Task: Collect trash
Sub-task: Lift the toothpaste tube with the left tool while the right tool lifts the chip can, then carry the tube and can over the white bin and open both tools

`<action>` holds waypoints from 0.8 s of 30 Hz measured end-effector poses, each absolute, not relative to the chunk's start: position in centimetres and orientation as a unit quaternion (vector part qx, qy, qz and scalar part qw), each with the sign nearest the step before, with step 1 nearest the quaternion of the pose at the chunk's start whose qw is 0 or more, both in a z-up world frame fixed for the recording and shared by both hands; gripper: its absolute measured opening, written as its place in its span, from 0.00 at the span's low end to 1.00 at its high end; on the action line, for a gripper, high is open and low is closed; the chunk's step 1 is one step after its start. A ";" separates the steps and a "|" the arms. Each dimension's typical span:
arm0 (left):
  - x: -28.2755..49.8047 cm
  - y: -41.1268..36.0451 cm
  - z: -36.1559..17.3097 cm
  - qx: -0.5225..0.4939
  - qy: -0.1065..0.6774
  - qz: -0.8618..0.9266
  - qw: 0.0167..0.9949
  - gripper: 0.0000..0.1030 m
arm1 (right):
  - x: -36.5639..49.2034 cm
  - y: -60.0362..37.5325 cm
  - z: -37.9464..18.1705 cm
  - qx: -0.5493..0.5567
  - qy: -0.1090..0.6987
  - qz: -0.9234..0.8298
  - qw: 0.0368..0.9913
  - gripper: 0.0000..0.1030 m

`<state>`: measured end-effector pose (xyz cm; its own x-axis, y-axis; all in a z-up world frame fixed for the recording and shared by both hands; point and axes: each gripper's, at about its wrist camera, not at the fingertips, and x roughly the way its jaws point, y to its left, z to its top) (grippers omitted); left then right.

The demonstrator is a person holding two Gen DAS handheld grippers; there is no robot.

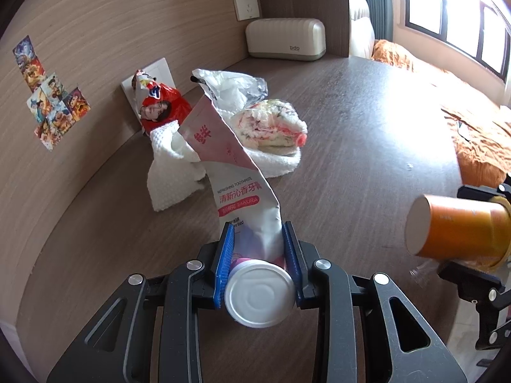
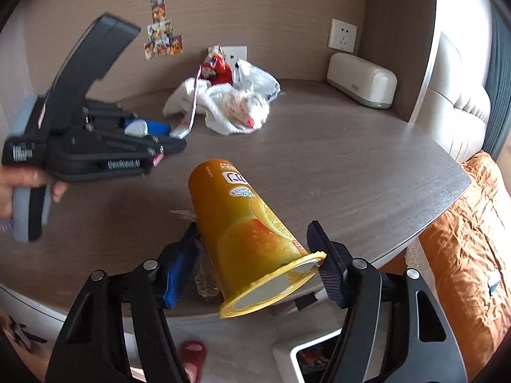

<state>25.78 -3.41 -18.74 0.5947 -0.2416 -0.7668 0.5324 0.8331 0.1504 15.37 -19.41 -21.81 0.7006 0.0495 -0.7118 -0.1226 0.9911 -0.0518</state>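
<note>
My left gripper (image 1: 257, 233) is shut on a squeezed white and pink toothpaste tube (image 1: 242, 198). The tube's white cap (image 1: 258, 293) faces the camera and its flat end points up at the trash pile. In the right wrist view the left gripper (image 2: 153, 127) hangs over the table at the left, held by a hand (image 2: 19, 185). My right gripper (image 2: 252, 226) grips an orange paper cup (image 2: 242, 223) near its rim, bottom pointing forward, tilted above the table's front edge. The same cup (image 1: 456, 226) shows at the right edge of the left wrist view. A scrap of clear plastic (image 2: 207, 284) hangs by the left finger.
On the brown table (image 2: 351, 166) near the wall lies a pile: red snack wrapper (image 1: 159, 105), clear bag (image 1: 230, 86), white tissue (image 1: 172, 166), crumpled patterned wrapper (image 1: 268, 121). A cream box (image 1: 286, 40) stands at the back. A white-rimmed bin (image 2: 287, 360) sits below the table edge; orange bedding (image 2: 463, 255) lies right.
</note>
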 end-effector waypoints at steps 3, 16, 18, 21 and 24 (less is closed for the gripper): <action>24.7 -3.4 -17.5 0.178 0.389 -0.226 0.875 0.29 | 15.2 -19.6 -20.1 -0.035 0.369 0.046 0.928 0.66; 16.5 -14.7 -16.2 0.179 0.381 -0.382 0.823 0.29 | 6.9 -31.1 -18.4 0.061 0.385 -0.124 0.913 0.66; 14.8 -17.9 -17.6 0.184 0.385 -0.418 0.802 0.29 | 4.8 -33.5 -19.5 0.072 0.399 -0.163 0.899 0.66; 13.0 -21.9 -20.4 0.188 0.396 -0.455 0.775 0.29 | 2.1 -36.6 -22.0 0.099 0.419 -0.207 0.878 0.66; 11.7 -26.4 -25.2 0.184 0.420 -0.489 0.742 0.29 | -0.3 -40.1 -25.6 0.146 0.437 -0.236 0.855 0.66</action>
